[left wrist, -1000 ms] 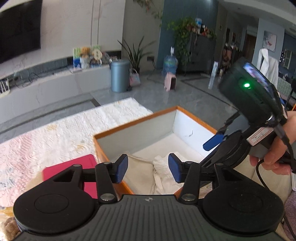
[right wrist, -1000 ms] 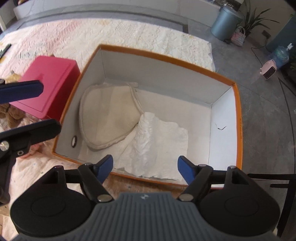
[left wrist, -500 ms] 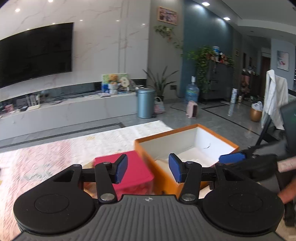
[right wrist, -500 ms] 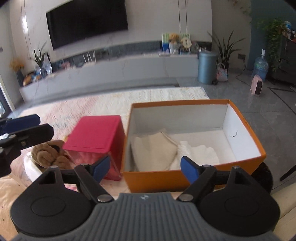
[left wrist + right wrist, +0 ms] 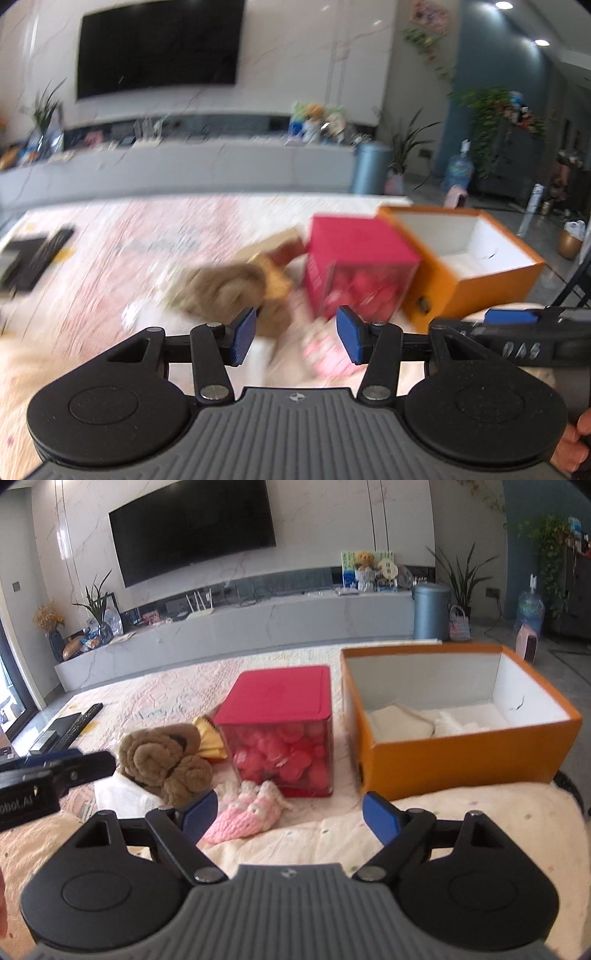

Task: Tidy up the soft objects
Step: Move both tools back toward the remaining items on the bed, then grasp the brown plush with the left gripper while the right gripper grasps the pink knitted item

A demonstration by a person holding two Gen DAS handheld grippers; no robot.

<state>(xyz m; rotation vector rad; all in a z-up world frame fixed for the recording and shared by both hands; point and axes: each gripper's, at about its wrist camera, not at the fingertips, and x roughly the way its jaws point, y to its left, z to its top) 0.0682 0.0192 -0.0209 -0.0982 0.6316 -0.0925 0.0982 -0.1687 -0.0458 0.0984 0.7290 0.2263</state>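
An orange box (image 5: 461, 753) stands at the right with a cream cloth (image 5: 400, 720) and a white cloth (image 5: 454, 722) inside. Left of it is a red-lidded clear box (image 5: 280, 716). A brown plush (image 5: 166, 753), a yellow cloth (image 5: 210, 738) and a pink knitted piece (image 5: 243, 812) lie beside it on the quilted cover. My right gripper (image 5: 290, 810) is open and empty, with the pink piece just beyond its left finger. My left gripper (image 5: 295, 336) is open and empty too. In its blurred view, the plush (image 5: 229, 288) and pink piece (image 5: 325, 347) lie just ahead.
A white cloth (image 5: 122, 797) lies under the plush. A remote and dark flat items (image 5: 79, 723) sit at the cover's far left. The left gripper (image 5: 74, 762) reaches in from the left edge of the right wrist view. Behind are a TV wall, a low cabinet and a blue bin (image 5: 430, 611).
Both grippers have drawn back from above the orange box and swung left. The red box, plush and pink piece are now ahead. The right jaws have widened a little.
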